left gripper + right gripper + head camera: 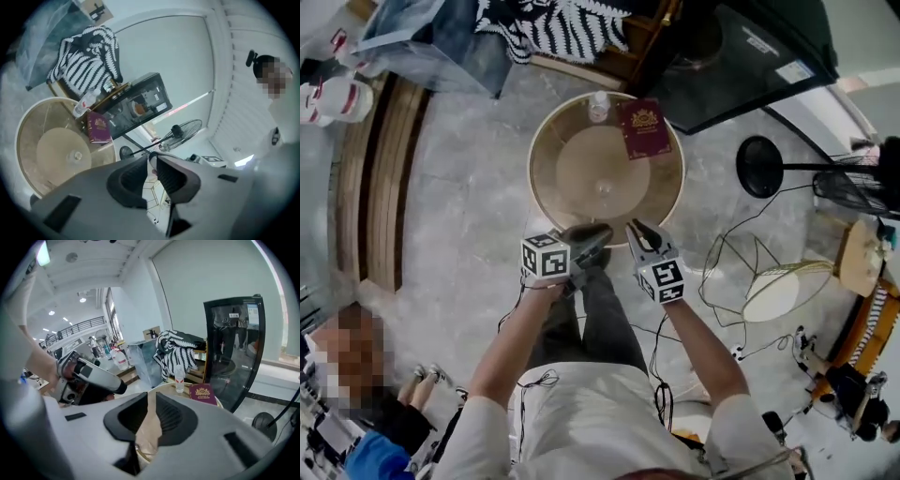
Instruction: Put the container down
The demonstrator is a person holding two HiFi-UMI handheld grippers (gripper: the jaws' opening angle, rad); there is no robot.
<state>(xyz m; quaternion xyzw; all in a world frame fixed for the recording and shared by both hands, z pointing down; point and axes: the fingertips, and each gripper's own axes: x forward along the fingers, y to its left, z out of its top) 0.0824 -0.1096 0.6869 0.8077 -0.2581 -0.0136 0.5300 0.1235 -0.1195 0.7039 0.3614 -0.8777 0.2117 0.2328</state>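
Now, from the head view, both arms reach forward toward a round tan table (pixel 539 178). The left gripper (pixel 602 232) and the right gripper (pixel 636 231) are held side by side over its near rim, tips close to each other, with neither one on any object. The clear bottle (pixel 598 106), the container here, stands upright at the table's far edge. It is just beside a maroon book (pixel 644 129) and well apart from both grippers.

From the left gripper view, its jaws are drawn almost together, tips nearly meeting. Nothing is between them, and only floor shows through the slit. The bottle and book sit on the table, off to the upper left.

From the right gripper view, the jaws are likewise close, and the thin empty slit shows the tabletop. Beyond them the bottle is upright with the book just to its right. The left gripper shows at the left.
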